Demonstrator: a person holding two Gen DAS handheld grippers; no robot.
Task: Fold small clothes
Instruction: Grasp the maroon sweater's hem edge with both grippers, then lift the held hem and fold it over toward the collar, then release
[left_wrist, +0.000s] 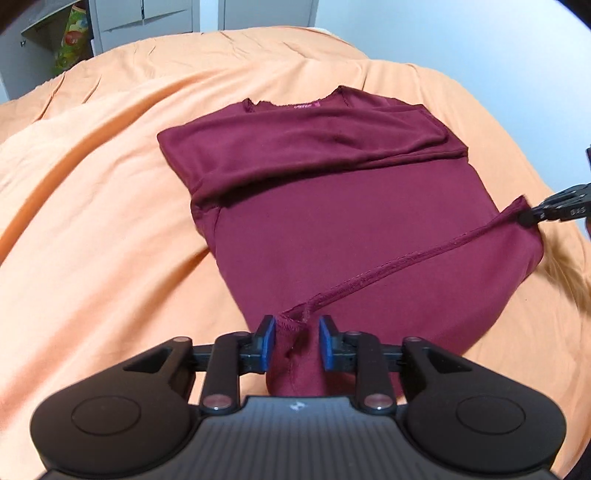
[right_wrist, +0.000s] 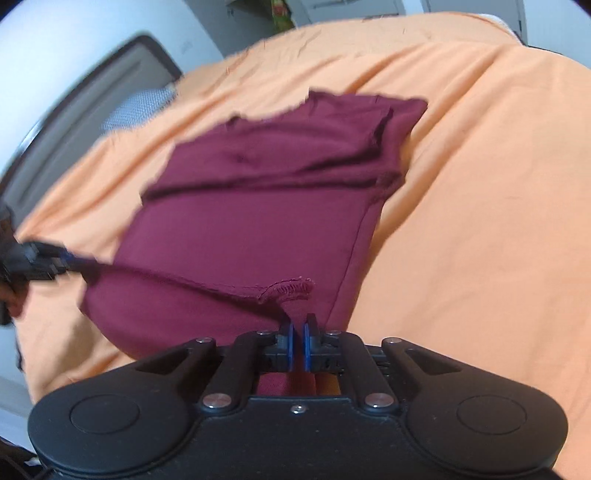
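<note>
— Left wrist view first: where's the garment?

— Straight ahead of the left tongs (left_wrist: 296, 332). A maroon shirt (left_wrist: 332, 221) lies flat on the orange bed cover (left_wrist: 110, 221), with its neckline (left_wrist: 295, 105) at the far end and a sleeve (left_wrist: 295, 147) folded across the chest.

— And the tongs themselves?

— The left pair stands partly apart, but a bunched corner of the bottom hem (left_wrist: 406, 258) fills the gap. As far as I can see, cloth meets both blue pads, so I'd call it a pinch. The right tongs (right_wrist: 297, 332) are pressed nearly together on the other hem corner. The hem runs taut and raised between the two.

— So which step is this?

— By my reckoning the sleeves are done and this is the bottom-to-top fold. Both corners are gripped and the hem isn't carried over yet.

— What does the next move need?

— I'd think both hands should lift together and travel away from themselves, toward the neckline. They'd have to keep the hem stretched so it lands square over the folded sleeve. That left grip looks loose, and a slack pinch could drop its corner midway.

— Enough room?

— Plenty. Bare cover spreads wide outside each pair of tongs, and more lies beyond the neckline before the bed's far edge. Nothing stands in the path. The cover is soft and rumpled, though, so the shirt's side edges may drag.
</note>
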